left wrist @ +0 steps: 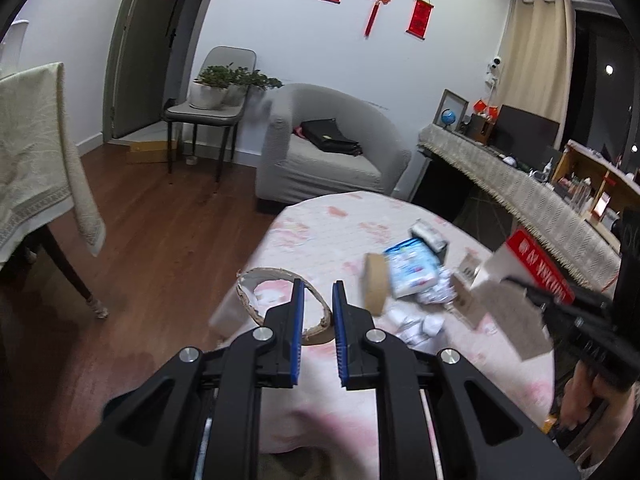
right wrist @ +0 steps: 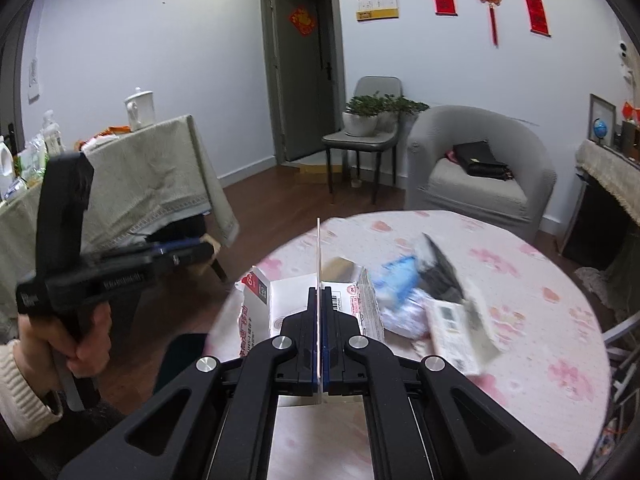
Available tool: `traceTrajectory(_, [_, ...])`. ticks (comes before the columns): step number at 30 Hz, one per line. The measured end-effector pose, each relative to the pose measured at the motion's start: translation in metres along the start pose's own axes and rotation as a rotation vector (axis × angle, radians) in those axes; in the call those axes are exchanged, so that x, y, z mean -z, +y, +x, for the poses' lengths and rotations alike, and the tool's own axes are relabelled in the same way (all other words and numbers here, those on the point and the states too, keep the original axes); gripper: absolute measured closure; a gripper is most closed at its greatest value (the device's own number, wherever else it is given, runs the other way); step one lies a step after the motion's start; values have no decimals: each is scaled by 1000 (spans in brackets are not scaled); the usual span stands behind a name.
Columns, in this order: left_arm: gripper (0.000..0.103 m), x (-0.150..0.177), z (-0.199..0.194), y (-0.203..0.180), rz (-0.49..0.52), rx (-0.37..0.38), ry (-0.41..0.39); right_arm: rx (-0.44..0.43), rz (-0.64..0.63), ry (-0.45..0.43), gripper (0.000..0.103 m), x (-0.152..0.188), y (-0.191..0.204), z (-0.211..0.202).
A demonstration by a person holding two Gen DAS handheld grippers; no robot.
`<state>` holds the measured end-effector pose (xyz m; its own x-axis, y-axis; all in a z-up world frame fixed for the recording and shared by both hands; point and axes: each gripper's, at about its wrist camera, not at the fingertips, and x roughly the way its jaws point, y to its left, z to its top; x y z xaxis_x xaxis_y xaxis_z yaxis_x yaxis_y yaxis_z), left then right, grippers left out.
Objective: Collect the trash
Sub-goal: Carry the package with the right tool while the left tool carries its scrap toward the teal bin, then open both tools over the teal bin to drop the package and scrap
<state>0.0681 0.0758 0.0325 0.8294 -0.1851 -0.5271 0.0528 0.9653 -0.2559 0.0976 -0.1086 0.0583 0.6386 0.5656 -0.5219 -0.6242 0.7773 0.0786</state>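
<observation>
left wrist view looks down its own two black fingers with blue pads: the left gripper (left wrist: 316, 300) stands with its jaws apart and nothing between them, hovering over the near edge of a round table (left wrist: 320, 220) covered in a pink-flowered cloth. just beyond the fingertips lies a torn cardboard ring (left wrist: 280, 276), flat on the cloth near the table's left edge. further right sits a brown tape roll (left wrist: 376, 284) on its edge, touching a blue and white packet (left wrist: 412, 268), with crumpled white paper (left wrist: 424, 320) scattered beside and in front of it. at the right side the right gripper (left wrist: 532, 296) comes in, pinching a white and red cardboard box (left wrist: 520, 276) held above the table. right wrist view shows the same grip from behind: the right gripper (right wrist: 320, 292) is clamped tight on a thin upright flap of the cardboard box (right wrist: 260, 304), whose body spreads out to both sides beyond the fingers, printed with red characters and a barcode. past it on the cloth lie the blue and white packet (right wrist: 396, 276), a dark blurred wrapper (right wrist: 440, 264) and a white printed carton (right wrist: 452, 320). the left gripper (right wrist: 200, 250) shows at the left, held in a bare hand (right wrist: 76, 340) over the wooden floor.
</observation>
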Motion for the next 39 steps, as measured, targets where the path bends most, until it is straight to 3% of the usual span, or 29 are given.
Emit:
traceTrajectory(11, [88, 24, -12, 71, -9, -110, 84, -144, 29, 18, 102, -14, 53, 49])
traceTrajectory(25, [88, 87, 2, 152, -53, -196, 336, -272, 12, 101, 102, -18, 128, 112])
traceTrajectory(39, [87, 146, 24, 189, -134, -136, 564, -296, 8, 310, 102, 7, 179, 181])
